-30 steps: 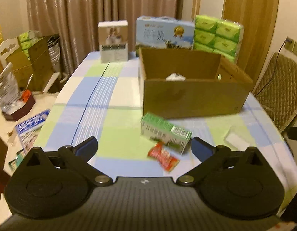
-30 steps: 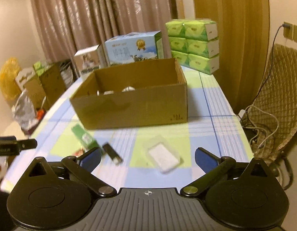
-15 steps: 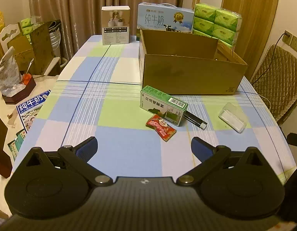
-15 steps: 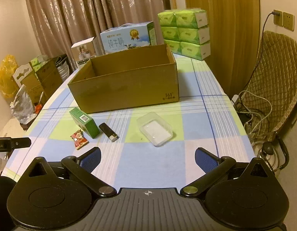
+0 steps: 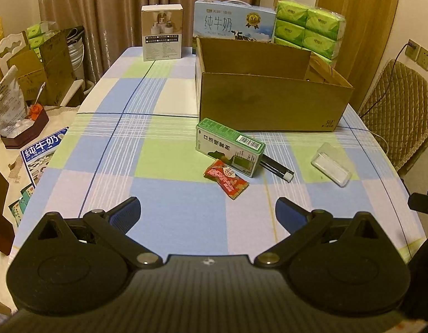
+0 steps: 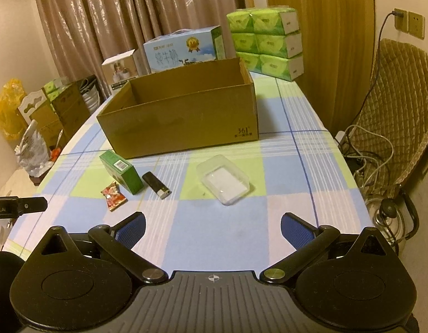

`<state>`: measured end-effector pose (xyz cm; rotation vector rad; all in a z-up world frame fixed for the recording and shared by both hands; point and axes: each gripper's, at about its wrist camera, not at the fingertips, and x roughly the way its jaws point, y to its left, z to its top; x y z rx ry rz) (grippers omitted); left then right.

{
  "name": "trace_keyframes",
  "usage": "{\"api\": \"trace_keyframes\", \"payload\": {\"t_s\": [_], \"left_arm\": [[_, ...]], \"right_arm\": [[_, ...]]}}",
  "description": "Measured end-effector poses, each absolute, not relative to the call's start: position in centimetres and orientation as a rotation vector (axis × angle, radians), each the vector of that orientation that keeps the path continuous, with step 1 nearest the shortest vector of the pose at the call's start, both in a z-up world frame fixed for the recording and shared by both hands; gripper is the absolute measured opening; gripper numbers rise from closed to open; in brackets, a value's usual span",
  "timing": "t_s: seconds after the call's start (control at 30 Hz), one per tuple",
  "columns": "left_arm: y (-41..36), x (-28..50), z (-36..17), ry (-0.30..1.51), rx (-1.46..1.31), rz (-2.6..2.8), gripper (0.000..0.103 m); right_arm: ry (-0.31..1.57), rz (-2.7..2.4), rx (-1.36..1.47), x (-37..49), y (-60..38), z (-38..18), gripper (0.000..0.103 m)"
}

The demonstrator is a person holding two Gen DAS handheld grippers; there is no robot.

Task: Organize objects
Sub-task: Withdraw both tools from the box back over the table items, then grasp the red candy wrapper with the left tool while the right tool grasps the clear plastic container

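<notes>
An open cardboard box (image 5: 269,102) (image 6: 183,116) stands on the checked tablecloth. In front of it lie a green carton (image 5: 227,147) (image 6: 121,170), a red snack packet (image 5: 226,179) (image 6: 113,199), a black lighter (image 5: 277,168) (image 6: 156,185) and a clear plastic case (image 5: 330,168) (image 6: 223,181). My left gripper (image 5: 208,212) hangs open above the near table edge, short of the red packet. My right gripper (image 6: 212,229) is open too, nearer than the plastic case. Neither holds anything. The box's inside is hidden from both views.
Behind the box stand a white product box (image 5: 162,32), a blue milk carton case (image 5: 233,25) and stacked green tissue packs (image 5: 308,27) (image 6: 265,41). A quilted chair (image 6: 394,105) with cables stands right of the table. Boxes and bags (image 5: 33,66) crowd the floor on the left.
Both grippers have pulled back and lowered from the box, so more of the near table shows and the box's inside has dropped from sight. The objects on the table have not moved.
</notes>
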<state>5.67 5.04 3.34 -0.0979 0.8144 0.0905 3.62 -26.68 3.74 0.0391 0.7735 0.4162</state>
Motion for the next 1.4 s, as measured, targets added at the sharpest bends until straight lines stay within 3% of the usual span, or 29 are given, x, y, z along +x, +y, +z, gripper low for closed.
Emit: {"api": "trace_keyframes", "payload": {"t_s": [0.47, 0.87, 1.07, 1.4], "left_arm": [[5.1, 7.2, 2.0, 0.853, -0.121, 0.077, 0.102], [4.8, 11.3, -0.7, 0.91, -0.143, 0.071, 0.101], [4.8, 13.4, -2.4, 0.941, -0.146, 0.069, 0.101], [5.1, 16.0, -4.9, 0.969, -0.191, 0.074, 0.097]], "right_arm": [[0.785, 0.424, -0.028, 6.3, -25.9, 2.6, 0.101], [0.854, 0.536, -0.172, 13.6, -23.2, 0.0, 0.1], [0.911, 0.566, -0.228, 17.4, -22.3, -3.0, 0.082], [0.97, 0.634, -0.336, 21.2, -19.6, -6.4, 0.066]]}}
